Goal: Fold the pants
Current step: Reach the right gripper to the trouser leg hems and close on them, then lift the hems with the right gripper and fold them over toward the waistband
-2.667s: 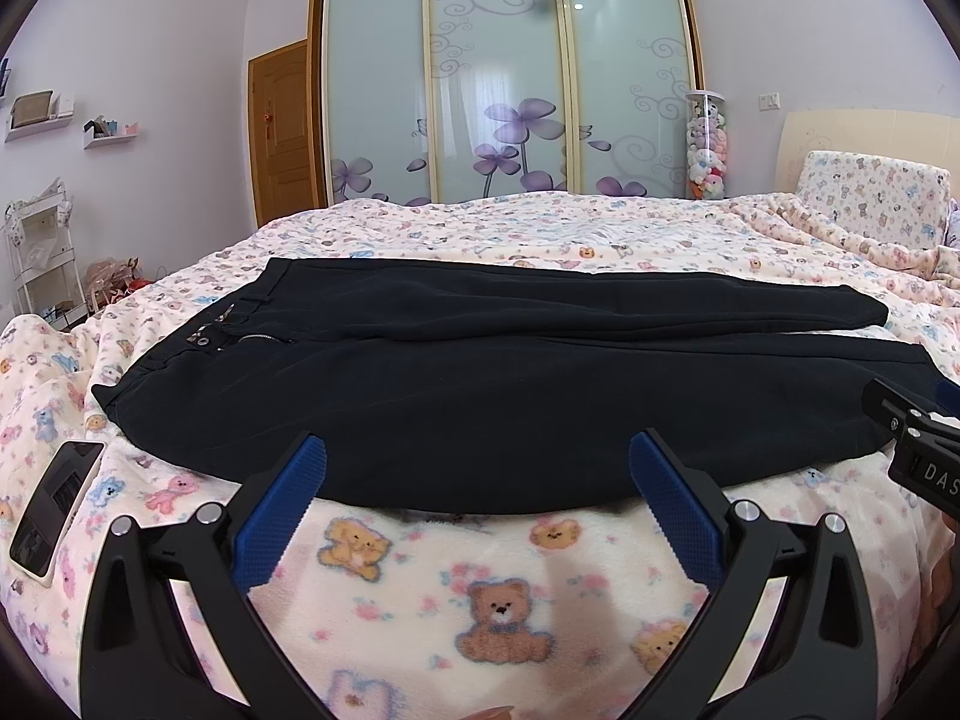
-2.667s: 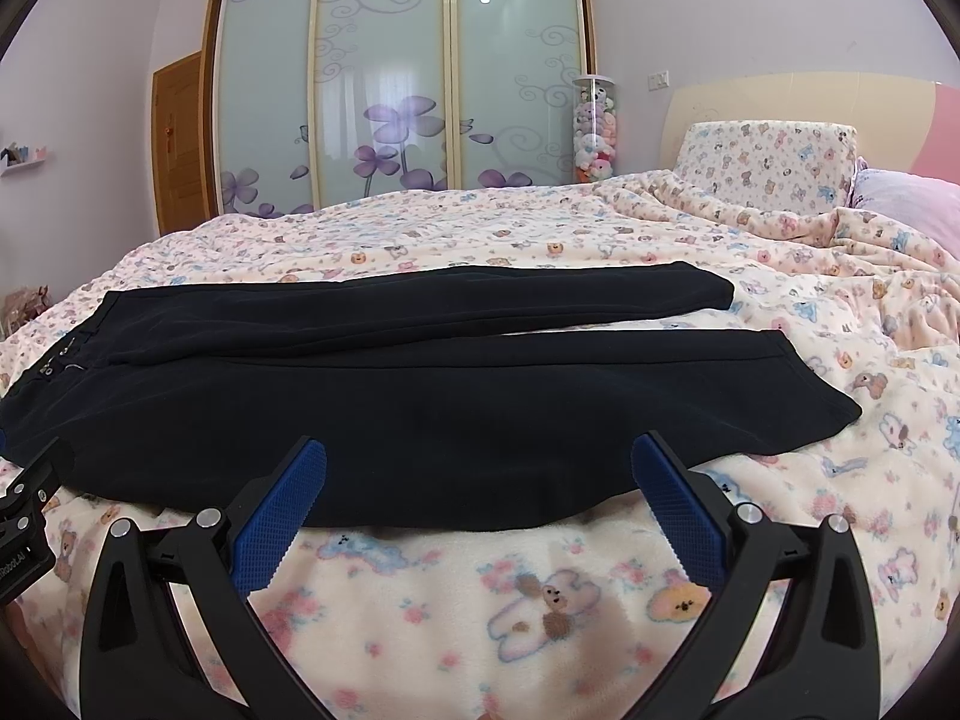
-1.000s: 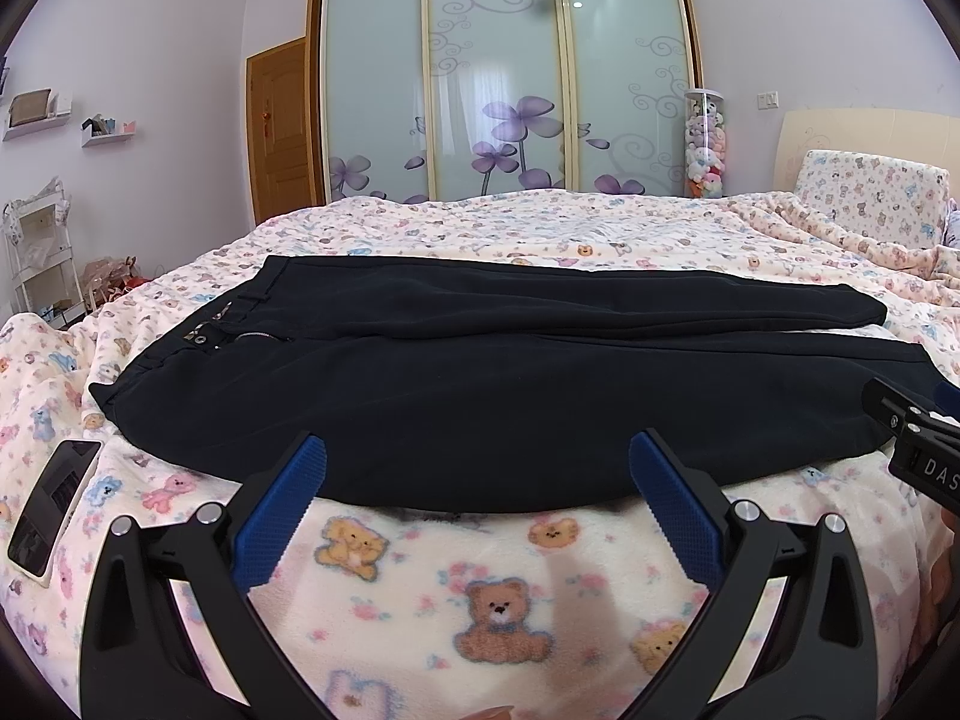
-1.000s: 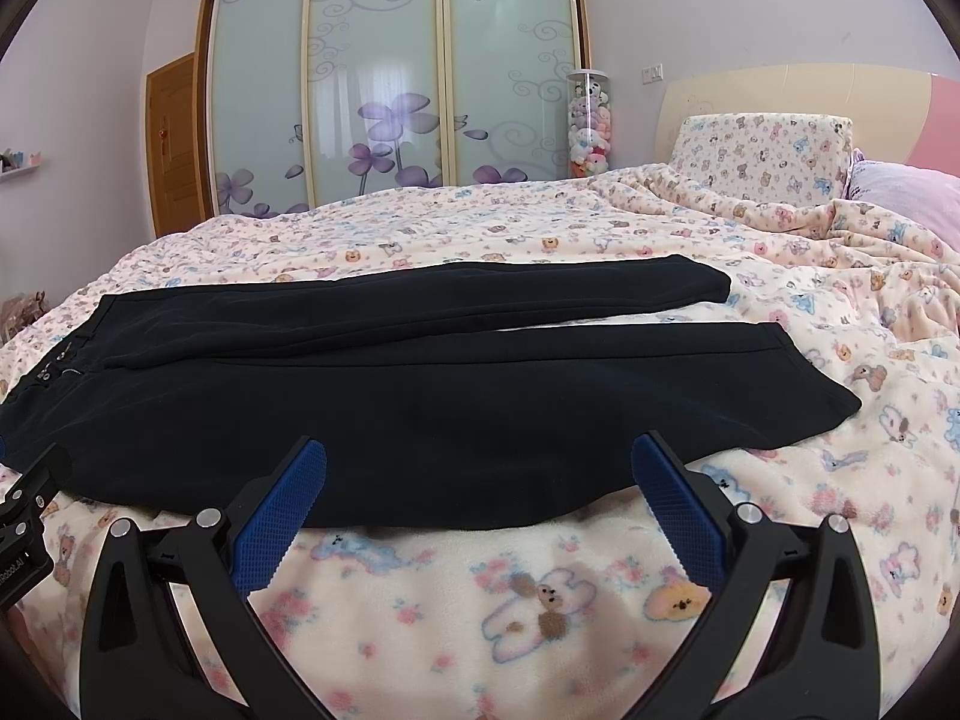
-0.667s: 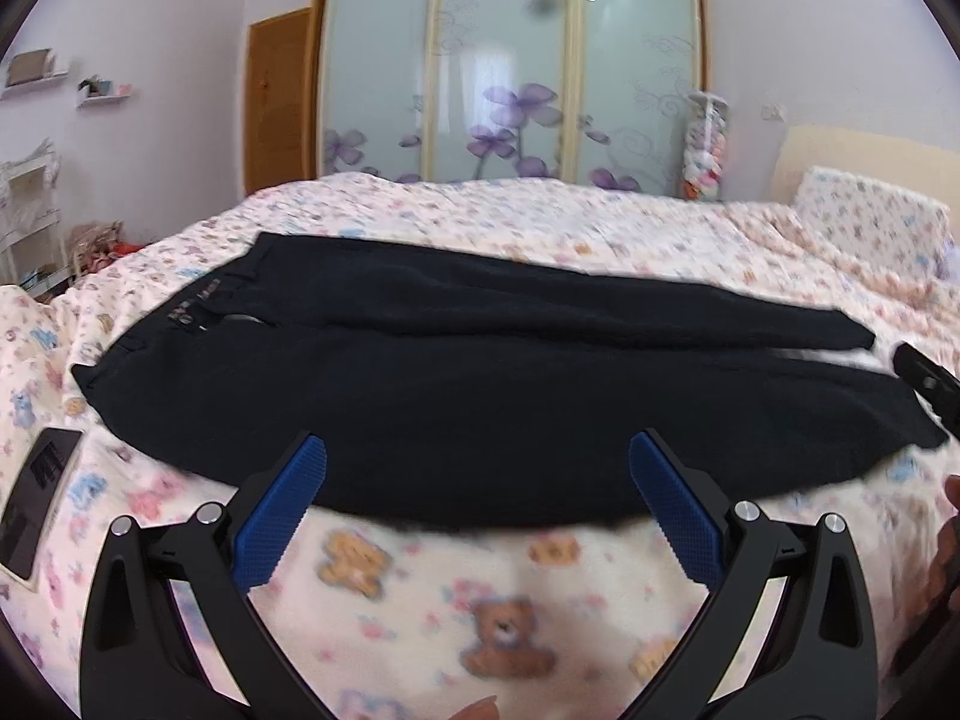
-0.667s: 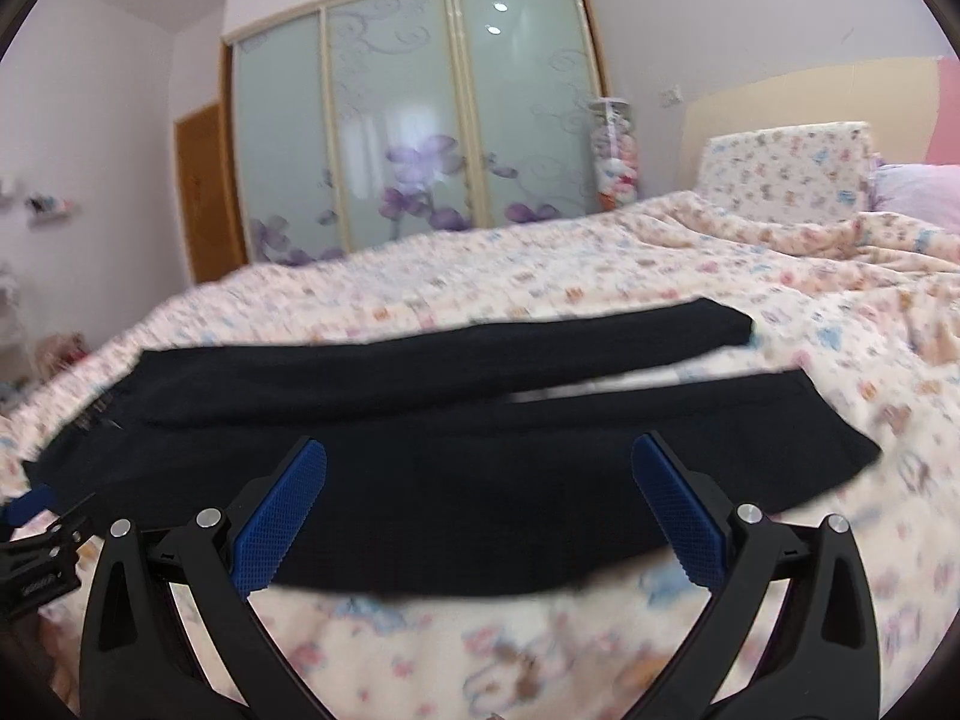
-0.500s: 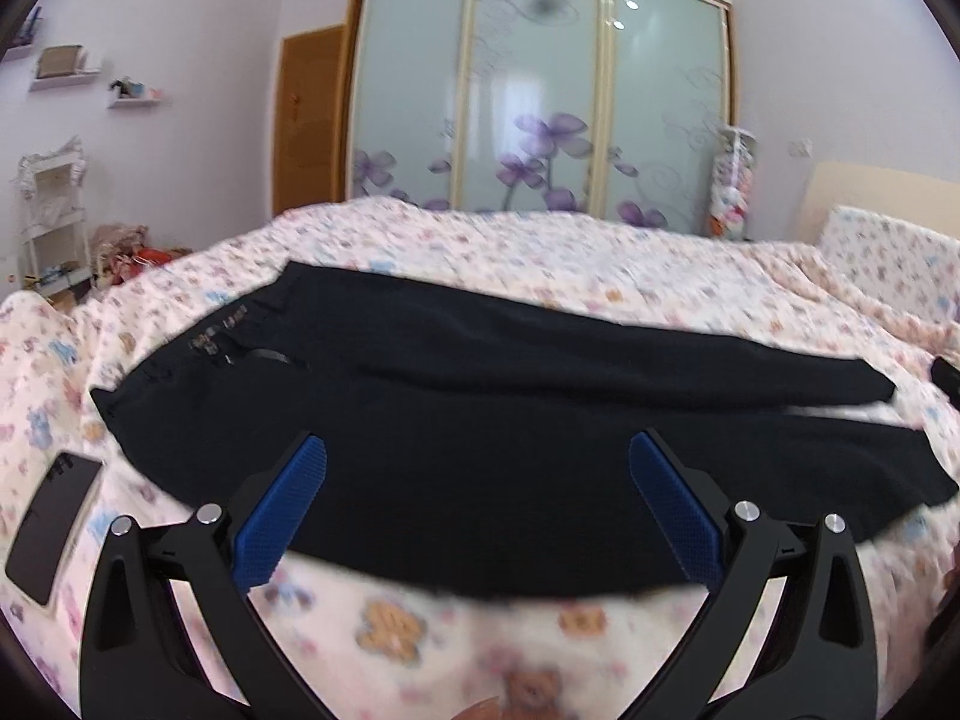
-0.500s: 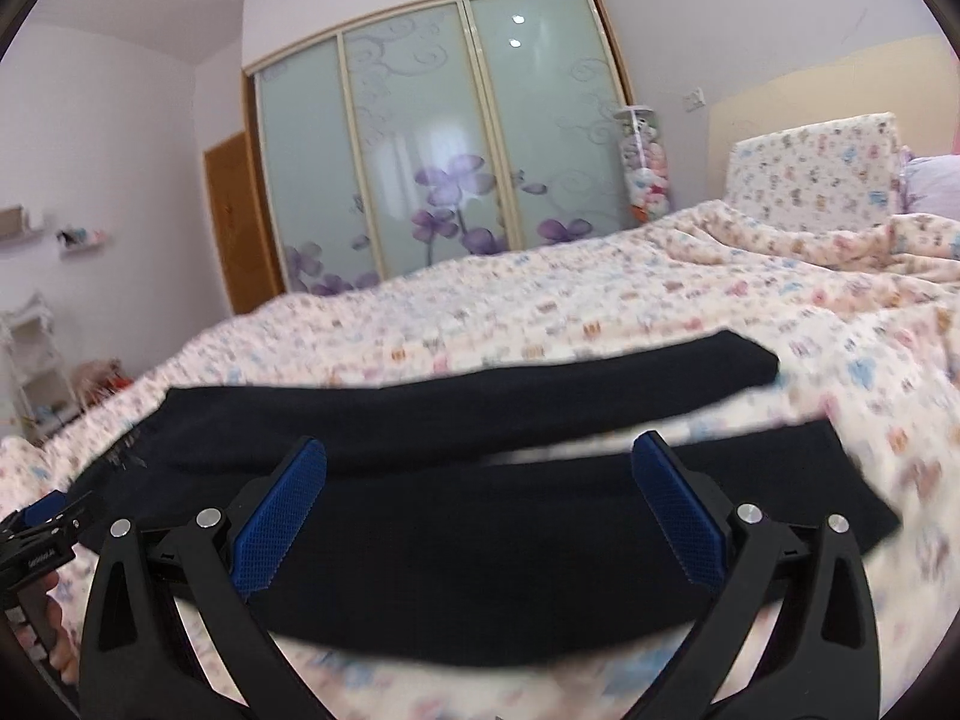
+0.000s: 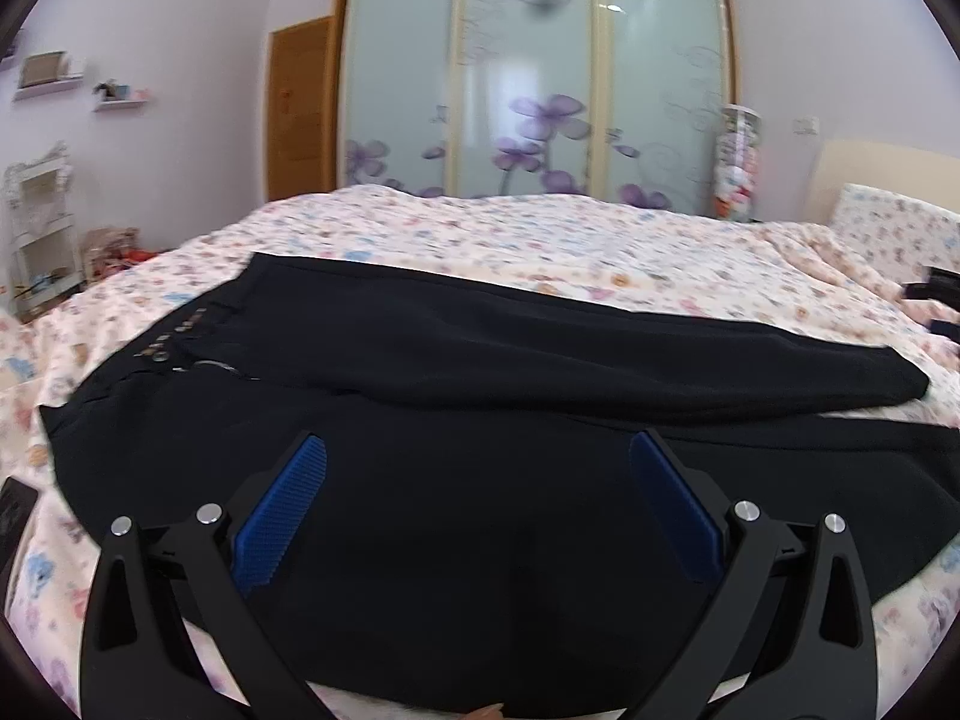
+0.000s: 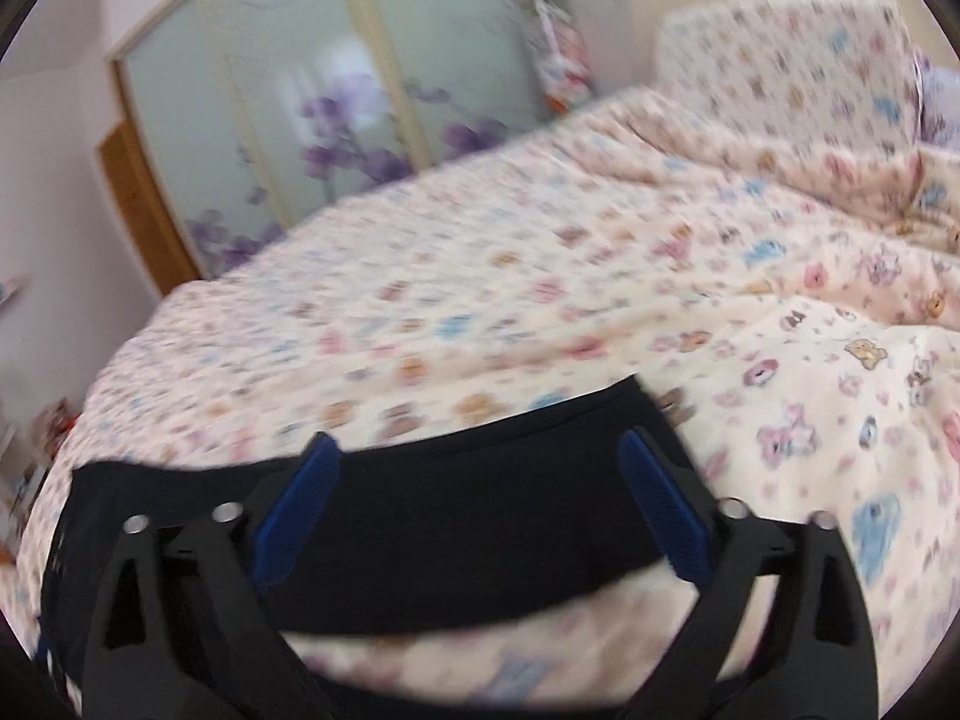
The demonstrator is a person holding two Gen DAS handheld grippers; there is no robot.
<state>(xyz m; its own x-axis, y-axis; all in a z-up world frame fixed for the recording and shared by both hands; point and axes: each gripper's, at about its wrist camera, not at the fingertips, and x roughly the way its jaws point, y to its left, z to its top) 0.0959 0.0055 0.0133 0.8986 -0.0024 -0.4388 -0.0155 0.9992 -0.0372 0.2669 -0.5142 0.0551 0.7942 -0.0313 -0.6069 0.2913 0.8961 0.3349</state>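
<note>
One pair of black pants (image 9: 480, 420), one bed (image 9: 540, 228), two tongs (image 9: 477, 483).

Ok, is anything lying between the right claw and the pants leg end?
Nothing visible. The right claw, its jaws closing with nothing between them, looks straight onto the black pants. Only bare bedspread surrounds the leg end. The picture is blurred, so small items could escape notice.

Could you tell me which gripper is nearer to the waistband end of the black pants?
Left. The left gripper hovers open over the pants toward the waistband end. The right gripper, jaws closing with nothing gripped, is over the leg-cuff end.
</note>
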